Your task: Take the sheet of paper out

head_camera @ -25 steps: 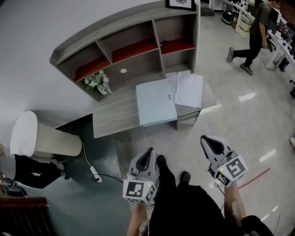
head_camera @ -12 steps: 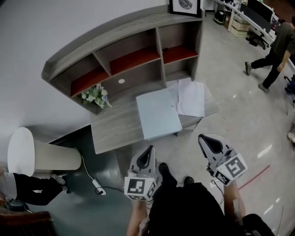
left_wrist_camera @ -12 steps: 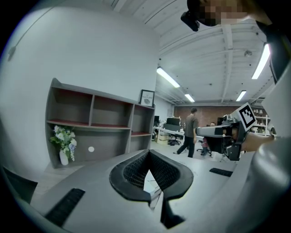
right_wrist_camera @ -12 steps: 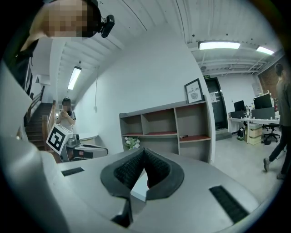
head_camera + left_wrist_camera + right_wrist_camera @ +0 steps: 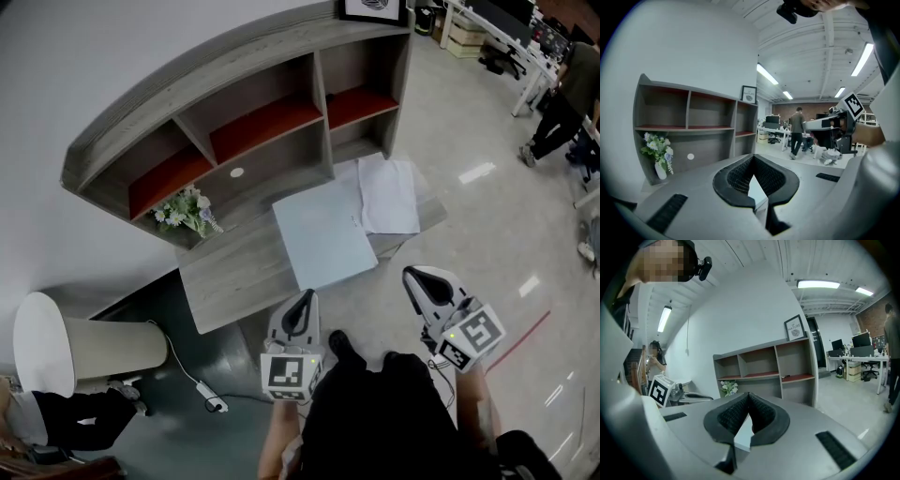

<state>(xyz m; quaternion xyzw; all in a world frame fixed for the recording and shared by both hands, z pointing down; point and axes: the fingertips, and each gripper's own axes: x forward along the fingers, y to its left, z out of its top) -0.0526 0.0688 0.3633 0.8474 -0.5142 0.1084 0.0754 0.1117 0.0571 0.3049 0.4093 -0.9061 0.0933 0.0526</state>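
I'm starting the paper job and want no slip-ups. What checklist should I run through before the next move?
1. Left gripper empty: ok, jaws shut on nothing.
2. Right gripper empty: ok, jaws shut on nothing.
3. Jaws open for grasping: not ok.
4. Grippers over the desk: not ok, both appear short of it.
5. Blue folder in view on desk: ok.
6. Sheet inside folder: cannot tell; white sheets lie beside it.

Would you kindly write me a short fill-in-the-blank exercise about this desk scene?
1. In the head view, the white paper lies to the ____ of the blue folder.
2. The flowers stand at the desk's ____ end.
3. The left gripper and right gripper have their jaws ____.
Missing: right; left; shut.
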